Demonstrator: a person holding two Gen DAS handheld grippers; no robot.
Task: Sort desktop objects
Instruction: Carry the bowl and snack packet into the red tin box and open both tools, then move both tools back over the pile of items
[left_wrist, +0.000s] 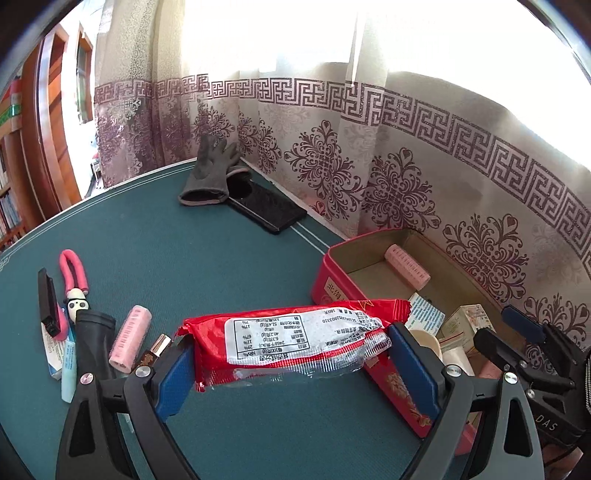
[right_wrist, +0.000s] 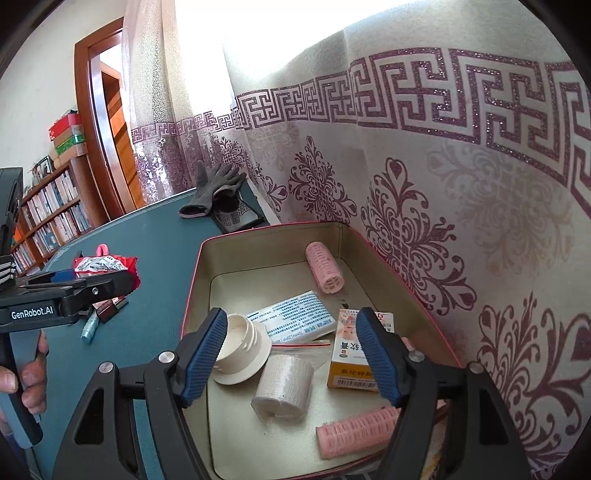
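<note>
My left gripper (left_wrist: 291, 354) is shut on a red snack packet (left_wrist: 288, 339), held above the green table just left of the red tin box (left_wrist: 332, 269); the packet also shows in the right wrist view (right_wrist: 107, 267). My right gripper (right_wrist: 291, 350) is open and empty, hovering over the tin's inside (right_wrist: 207, 258). In the tin lie pink hair rollers (right_wrist: 325, 267) (right_wrist: 358, 430), a white cap (right_wrist: 242, 347), a bandage roll (right_wrist: 284, 384), an orange-and-white medicine box (right_wrist: 351, 354) and a leaflet (right_wrist: 295, 321).
On the table left of the packet lie a pink roller (left_wrist: 131, 338), a lipstick (left_wrist: 153, 354), a pink panda clip (left_wrist: 75, 284), a black clip (left_wrist: 48, 302) and tubes (left_wrist: 68, 369). A grey glove (left_wrist: 208, 173) and a black case (left_wrist: 266, 208) lie at the back. A patterned curtain (left_wrist: 406, 166) hangs behind the tin.
</note>
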